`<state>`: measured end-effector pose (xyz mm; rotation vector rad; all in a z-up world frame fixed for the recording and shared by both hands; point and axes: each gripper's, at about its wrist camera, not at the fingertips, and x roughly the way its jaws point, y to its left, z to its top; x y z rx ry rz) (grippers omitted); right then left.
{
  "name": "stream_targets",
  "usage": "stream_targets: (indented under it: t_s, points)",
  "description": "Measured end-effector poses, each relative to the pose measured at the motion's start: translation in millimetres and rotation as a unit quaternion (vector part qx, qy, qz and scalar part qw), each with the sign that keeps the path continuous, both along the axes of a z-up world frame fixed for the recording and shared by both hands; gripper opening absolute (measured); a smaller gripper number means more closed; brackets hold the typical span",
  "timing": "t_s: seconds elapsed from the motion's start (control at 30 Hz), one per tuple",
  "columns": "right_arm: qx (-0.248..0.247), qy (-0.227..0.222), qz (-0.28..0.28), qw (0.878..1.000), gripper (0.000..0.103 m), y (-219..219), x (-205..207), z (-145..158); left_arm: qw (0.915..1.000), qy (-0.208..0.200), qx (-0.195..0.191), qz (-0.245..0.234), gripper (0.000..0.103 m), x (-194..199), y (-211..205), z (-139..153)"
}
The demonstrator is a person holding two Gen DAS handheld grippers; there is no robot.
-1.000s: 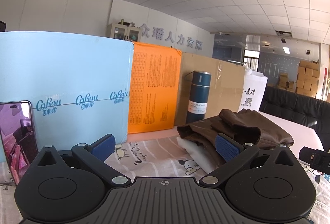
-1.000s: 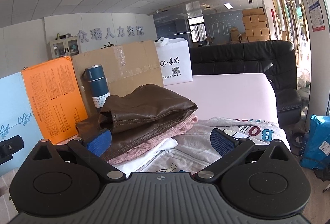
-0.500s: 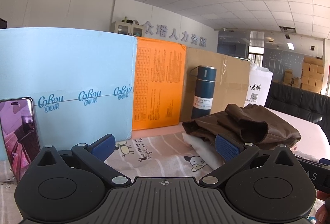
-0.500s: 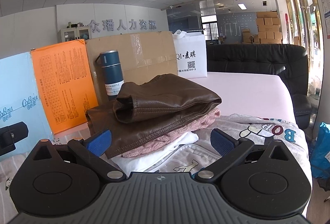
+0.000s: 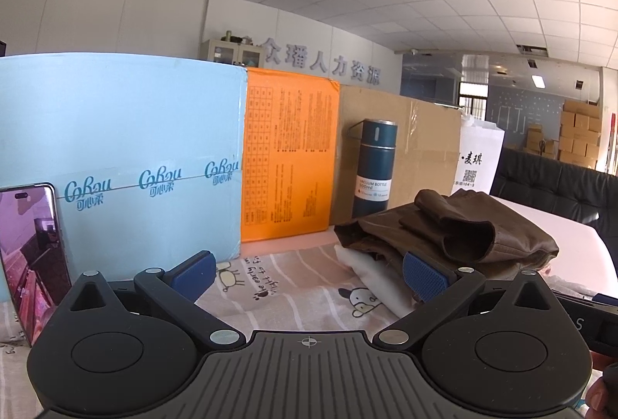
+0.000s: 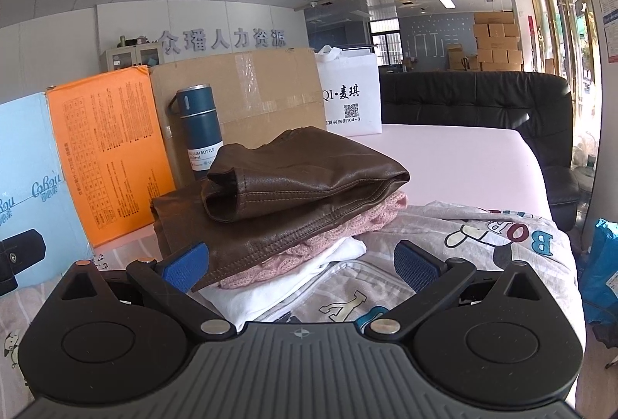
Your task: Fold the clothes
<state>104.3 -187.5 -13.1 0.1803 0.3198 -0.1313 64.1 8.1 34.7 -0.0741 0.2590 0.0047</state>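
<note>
Both claws raised and empty, with the clothes stack ahead of them

Over the last second the left claw has swung rightward and the right claw has drawn closer, so the folded pile fills more of each view; that reads as a pause between garments, nothing gripped, both sets of jaws spread wide. The brown leather jacket tops the pile, lying on a pink knit and a white garment, all on the cartoon-print sheet covering the desk. From the right claw the stack sits just ahead, towards its left finger (contact unclear); from the left claw it lies beyond the right finger. A printed garment lies spread to the right, probably next to fold
</note>
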Motion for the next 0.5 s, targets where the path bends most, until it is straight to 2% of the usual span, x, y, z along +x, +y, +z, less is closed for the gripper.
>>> stream_targets:
  t_s: [0.5]
  points:
    - [-0.003,0.003,0.003,1.000,0.103,1.0,0.8,-0.1,1.0000,0.002,0.000,0.001,0.103,0.0,0.1,-0.1]
